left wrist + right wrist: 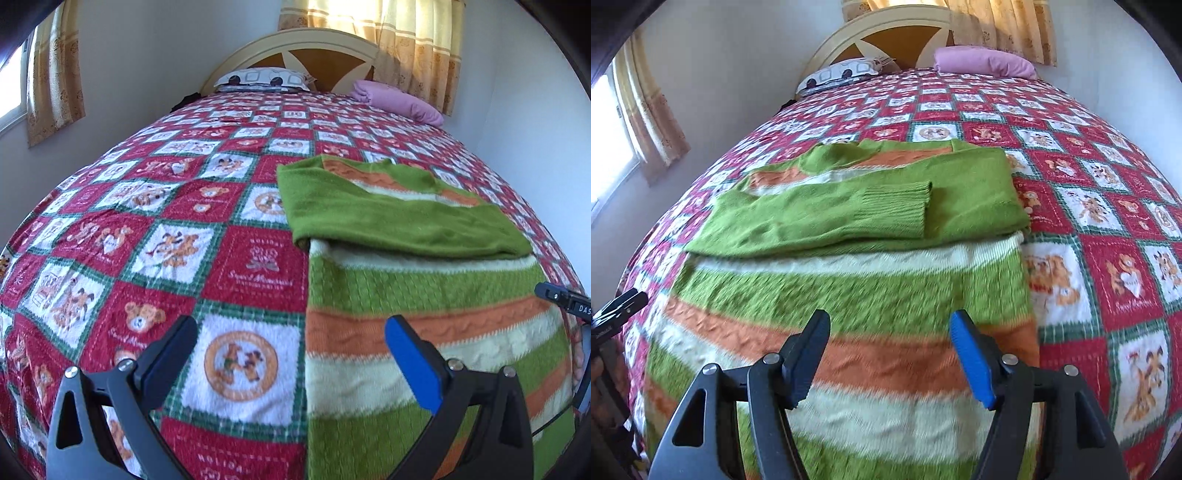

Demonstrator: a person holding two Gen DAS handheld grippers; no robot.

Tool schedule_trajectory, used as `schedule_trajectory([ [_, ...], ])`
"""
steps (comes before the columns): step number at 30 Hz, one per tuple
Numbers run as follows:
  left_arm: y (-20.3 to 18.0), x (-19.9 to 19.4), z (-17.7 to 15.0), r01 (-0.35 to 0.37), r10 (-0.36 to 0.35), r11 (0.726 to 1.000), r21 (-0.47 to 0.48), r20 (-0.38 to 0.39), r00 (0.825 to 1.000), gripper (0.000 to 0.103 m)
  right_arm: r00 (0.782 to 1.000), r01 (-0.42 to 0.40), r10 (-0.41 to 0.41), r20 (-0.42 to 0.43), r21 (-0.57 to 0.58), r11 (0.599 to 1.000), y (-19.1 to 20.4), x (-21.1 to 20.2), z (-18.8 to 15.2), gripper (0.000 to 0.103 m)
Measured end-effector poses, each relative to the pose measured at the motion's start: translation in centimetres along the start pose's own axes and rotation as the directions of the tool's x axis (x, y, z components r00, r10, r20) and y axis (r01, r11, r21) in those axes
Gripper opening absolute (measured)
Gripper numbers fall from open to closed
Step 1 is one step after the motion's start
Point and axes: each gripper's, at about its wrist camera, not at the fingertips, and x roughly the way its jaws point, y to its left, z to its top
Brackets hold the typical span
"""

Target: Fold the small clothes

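The left gripper (291, 354) hangs with its jaws spread wide and nothing between them; below the gap lies the bedspread (147, 229) and the left edge of the sweater (424, 288). One finger is over the quilt, the blue-padded one over the knit, and neither pad presses on cloth. The right gripper (890, 354) stands with its jaws apart as well (a narrower gap than the left's), empty, above the orange and cream stripes of the sweater (886, 288).

The sweater lies flat on the near part of the bed, hem toward the cameras, both green sleeves folded across the chest. Only the right wrist view shows the ribbed cuff (897, 210) of the upper sleeve lying on the other sleeve; from the left wrist view the sleeves read as one green band. Each view catches the tip of the other gripper at its margin.

The sweater's left edge runs straight down the quilt, its right edge likewise, and open bedspread stretches on both sides and beyond the collar. At the far end sit a patterned pillow (262, 79), a pink pillow (986, 62) and the headboard (295, 48), well apart from the garment.
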Motion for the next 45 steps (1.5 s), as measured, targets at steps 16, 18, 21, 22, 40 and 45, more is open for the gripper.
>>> schedule_trajectory([
  [16, -1.1, -2.6, -2.9, 0.018, -0.017, 0.999, 0.038, -0.017, 1.000, 0.103, 0.998, -0.050, 0.049, -0.027, -0.050, 0.997, 3.0, -3.4, -4.5, 0.068],
  [18, -1.3, -3.0, -3.3, 0.024, -0.023, 0.999, 0.042, -0.019, 1.000, 0.103, 0.998, -0.053, 0.052, -0.027, -0.051, 0.997, 3.2, -3.8, -5.1, 0.068],
  [21, -1.6, -3.5, -3.9, 0.030, -0.029, 0.998, 0.055, -0.023, 0.999, 0.103, 0.998, -0.056, 0.055, -0.032, -0.050, 0.997, 3.4, -4.4, -6.0, 0.068],
  [22, -1.7, -3.7, -4.1, 0.034, -0.032, 0.998, 0.058, -0.027, 0.999, 0.103, 0.998, -0.056, 0.055, -0.035, -0.050, 0.997, 3.5, -4.6, -6.3, 0.068],
  [40, -2.7, -6.8, -7.0, 0.084, -0.081, 0.992, 0.094, -0.040, 0.996, 0.103, 0.998, -0.064, 0.061, -0.032, -0.100, 0.993, 5.4, -10.6, -11.2, 0.069],
  [45, -3.1, -7.3, -7.8, 0.084, -0.079, 0.990, 0.114, -0.046, 0.996, 0.103, 0.997, -0.072, 0.068, -0.031, -0.117, 0.991, 6.1, -12.0, -12.6, 0.069],
])
